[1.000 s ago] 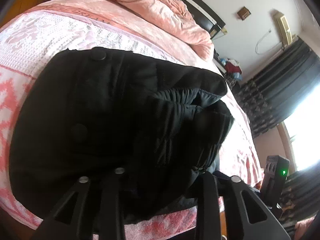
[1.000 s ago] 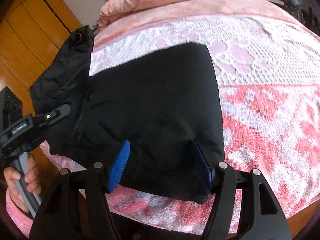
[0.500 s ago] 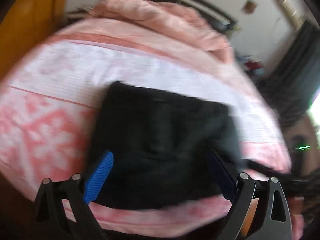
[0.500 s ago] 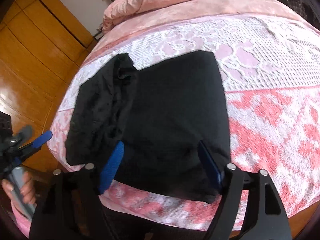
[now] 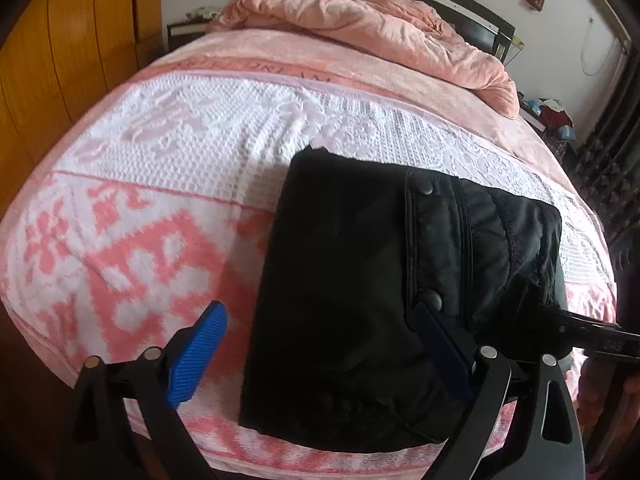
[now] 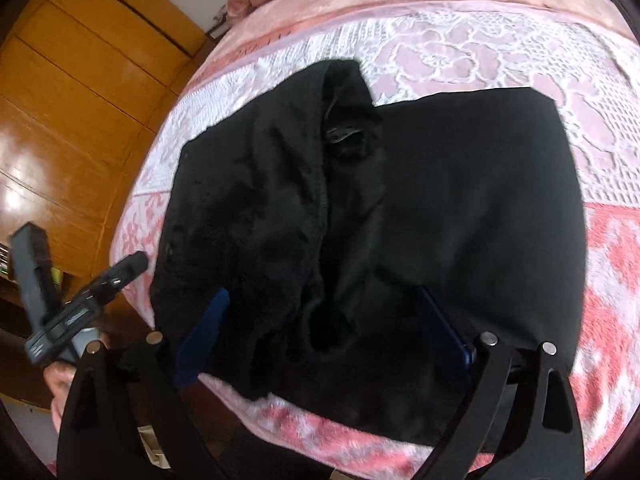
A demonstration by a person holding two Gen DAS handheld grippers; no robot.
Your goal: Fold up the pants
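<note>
- Since a second ago the left gripper [image 5: 320, 344] let go of the pants [image 5: 400, 264]; both it and the right gripper [image 6: 324, 328] gape apart.
- Pants look thick, soft and floppy, so grab the rumpled waistband edge [image 6: 320, 184].

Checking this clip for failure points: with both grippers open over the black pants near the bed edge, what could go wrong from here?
The folded pants lie close to the near edge of the bed, so a careless tug may drag them off. The bunched ridge on top looks loose and may make the fold uneven. The left gripper and right gripper are open with nothing held, so nothing pins the stack if it springs back.
</note>
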